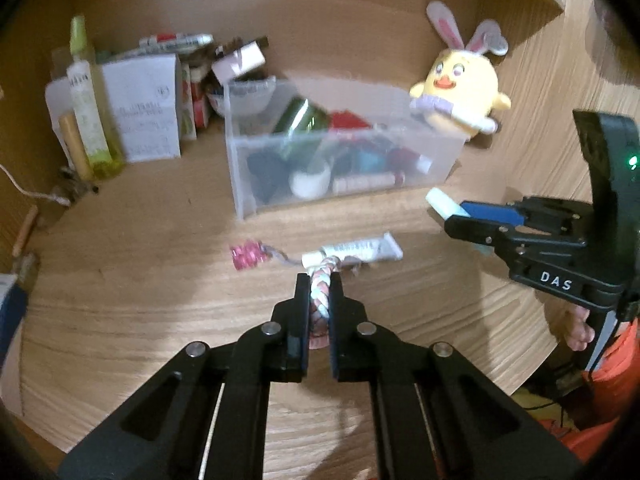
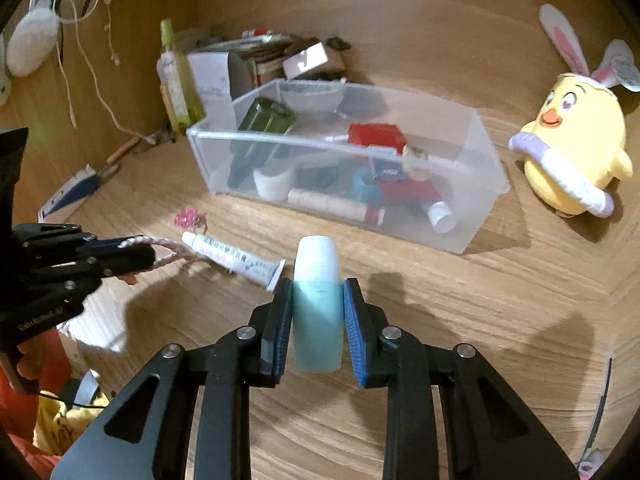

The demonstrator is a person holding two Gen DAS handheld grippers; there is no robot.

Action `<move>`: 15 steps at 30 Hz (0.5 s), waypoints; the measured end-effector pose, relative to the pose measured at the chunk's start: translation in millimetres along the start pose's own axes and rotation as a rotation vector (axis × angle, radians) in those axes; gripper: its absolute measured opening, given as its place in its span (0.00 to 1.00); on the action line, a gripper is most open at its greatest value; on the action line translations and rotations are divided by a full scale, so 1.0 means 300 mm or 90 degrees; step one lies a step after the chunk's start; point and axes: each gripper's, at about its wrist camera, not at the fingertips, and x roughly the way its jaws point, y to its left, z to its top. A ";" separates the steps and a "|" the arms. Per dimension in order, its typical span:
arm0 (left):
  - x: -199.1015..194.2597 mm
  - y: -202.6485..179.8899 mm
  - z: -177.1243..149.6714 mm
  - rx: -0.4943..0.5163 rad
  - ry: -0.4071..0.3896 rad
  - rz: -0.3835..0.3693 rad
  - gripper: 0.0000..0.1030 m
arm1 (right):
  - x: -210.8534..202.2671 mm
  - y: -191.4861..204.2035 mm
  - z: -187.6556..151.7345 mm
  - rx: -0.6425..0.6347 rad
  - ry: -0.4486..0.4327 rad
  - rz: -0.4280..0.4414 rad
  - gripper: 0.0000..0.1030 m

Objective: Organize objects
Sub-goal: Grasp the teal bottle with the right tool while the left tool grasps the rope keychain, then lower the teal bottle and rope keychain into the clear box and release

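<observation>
The left gripper (image 1: pixel 320 280) is clenched on a pink-and-white braided cord (image 1: pixel 319 300). The right gripper (image 2: pixel 318 286) grasps a pale teal bottle (image 2: pixel 318 312), long axis pointing ahead. The clear plastic bin (image 2: pixel 460 236) lies just ahead across the counter (image 2: pixel 440 320), nearer the right gripper.

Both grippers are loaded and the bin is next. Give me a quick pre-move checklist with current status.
1. Left gripper shut on the braided rope: ok.
2. Right gripper shut on the teal bottle: ok.
3. Clear bin open on top: ok.
4. Room in the bin: cannot tell; the items inside already crowd it.
5. Rope free of the white tube: cannot tell; its far end lies against the tube.
6. Pink bead charm separate from the rope: cannot tell.
</observation>
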 end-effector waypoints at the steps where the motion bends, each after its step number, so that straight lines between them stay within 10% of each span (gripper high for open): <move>1: -0.013 0.001 0.013 0.001 -0.008 0.000 0.06 | -0.005 -0.004 0.003 0.004 -0.005 0.001 0.22; 15: -0.083 -0.044 0.199 -0.003 -0.096 -0.035 0.06 | -0.135 -0.086 0.079 0.050 -0.092 -0.010 0.22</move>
